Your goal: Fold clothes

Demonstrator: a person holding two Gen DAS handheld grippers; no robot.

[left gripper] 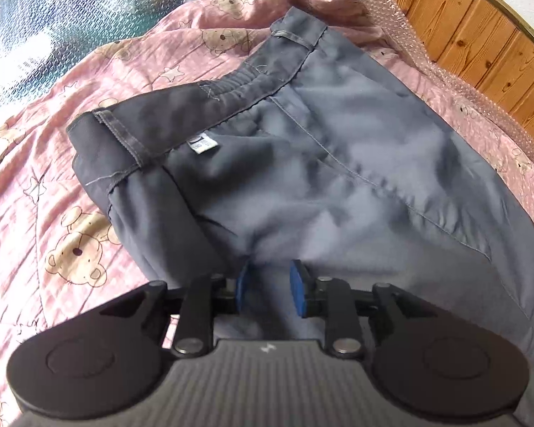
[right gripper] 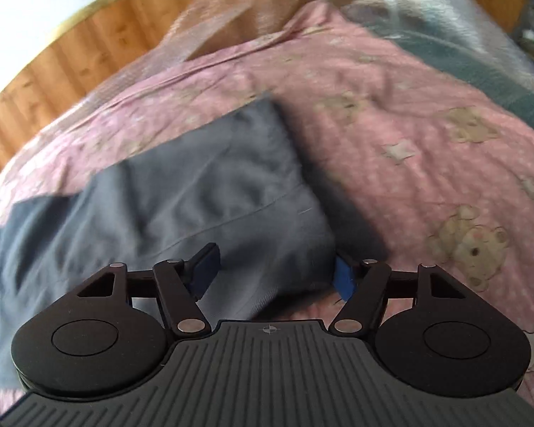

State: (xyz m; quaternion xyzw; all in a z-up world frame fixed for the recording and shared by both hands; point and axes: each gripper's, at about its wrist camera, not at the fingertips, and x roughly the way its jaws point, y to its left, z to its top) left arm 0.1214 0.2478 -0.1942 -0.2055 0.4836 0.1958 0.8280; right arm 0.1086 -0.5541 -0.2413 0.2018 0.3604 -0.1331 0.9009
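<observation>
Grey trousers [left gripper: 302,163] lie on a pink bear-print quilt [left gripper: 53,192], waistband and white label [left gripper: 203,145] away from me. My left gripper [left gripper: 268,284] has its blue pads a small gap apart with a ridge of the grey fabric between them. In the right wrist view, which is blurred, the trousers' leg end [right gripper: 213,192] lies on the quilt [right gripper: 427,142]. My right gripper [right gripper: 274,270] is open wide, its fingers on either side of the leg's near corner, one pad over the cloth and one beside its edge.
A wooden headboard with a brass rim [left gripper: 480,35] curves behind the bed. Bubble wrap [left gripper: 71,17] covers the mattress beyond the quilt. The headboard also shows in the right wrist view [right gripper: 71,53].
</observation>
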